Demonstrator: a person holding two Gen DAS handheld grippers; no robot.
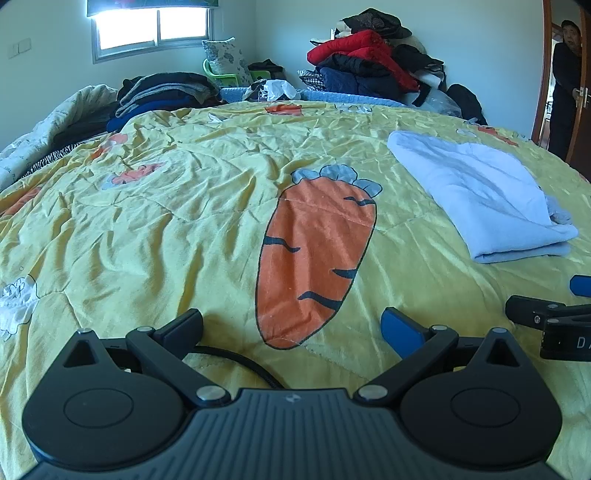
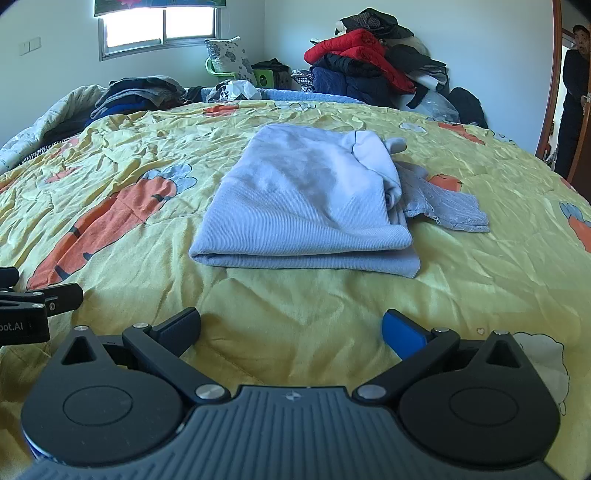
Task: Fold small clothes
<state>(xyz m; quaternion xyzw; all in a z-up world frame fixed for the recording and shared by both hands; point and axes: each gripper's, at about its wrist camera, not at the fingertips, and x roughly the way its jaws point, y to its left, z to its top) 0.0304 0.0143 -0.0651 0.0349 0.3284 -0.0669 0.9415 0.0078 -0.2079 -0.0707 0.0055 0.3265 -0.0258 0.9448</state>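
Observation:
A light blue garment (image 2: 306, 206) lies folded in a flat rectangle on the yellow carrot-print quilt (image 2: 295, 302). A grey lace piece (image 2: 443, 206) sticks out at its right side. The garment also shows in the left wrist view (image 1: 484, 195), at the right. My right gripper (image 2: 291, 328) is open and empty, low over the quilt, short of the garment's near edge. My left gripper (image 1: 291, 328) is open and empty over a printed carrot (image 1: 317, 254), to the left of the garment. The right gripper's edge shows in the left wrist view (image 1: 546, 317).
A heap of dark and red jackets (image 2: 369, 62) is piled at the far right of the bed. Folded dark clothes (image 2: 136, 96) lie at the far left. A person (image 2: 576, 99) stands in the doorway at the right. A window (image 2: 159, 26) is at the back.

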